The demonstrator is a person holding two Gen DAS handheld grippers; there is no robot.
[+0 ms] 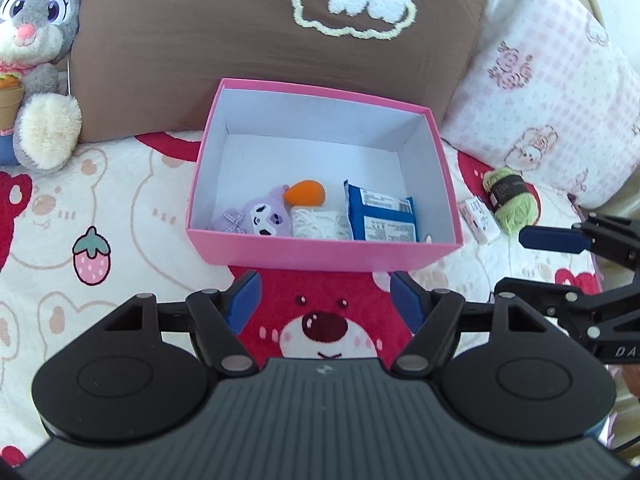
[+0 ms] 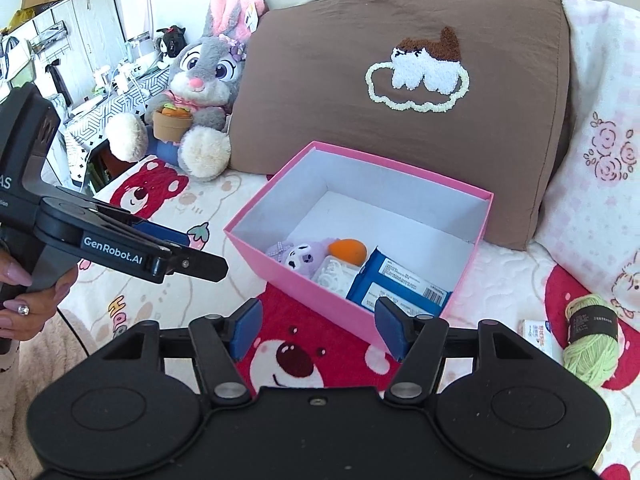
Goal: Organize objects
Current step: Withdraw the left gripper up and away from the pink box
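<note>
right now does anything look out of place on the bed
Two things lie outside the pink box: the green yarn and a small white packet beside it, on the blanket to the box's right. Nothing looks spilled or damaged.

1. A home bedroom: the scene lies on a bed (image 2: pixel 192 208) covered by a cartoon bear blanket (image 1: pixel 120 200).
2. A brown pillow (image 2: pixel 400 92) at 12 o'clock and a pink pillow (image 1: pixel 552 80) at 2 o'clock lean at the head.
3. A stuffed rabbit (image 2: pixel 204 80) sits at 10 o'clock.
4. White cabinets (image 2: pixel 80 40) and a cluttered table (image 2: pixel 120 92) stand beyond, at 10 o'clock.
</note>
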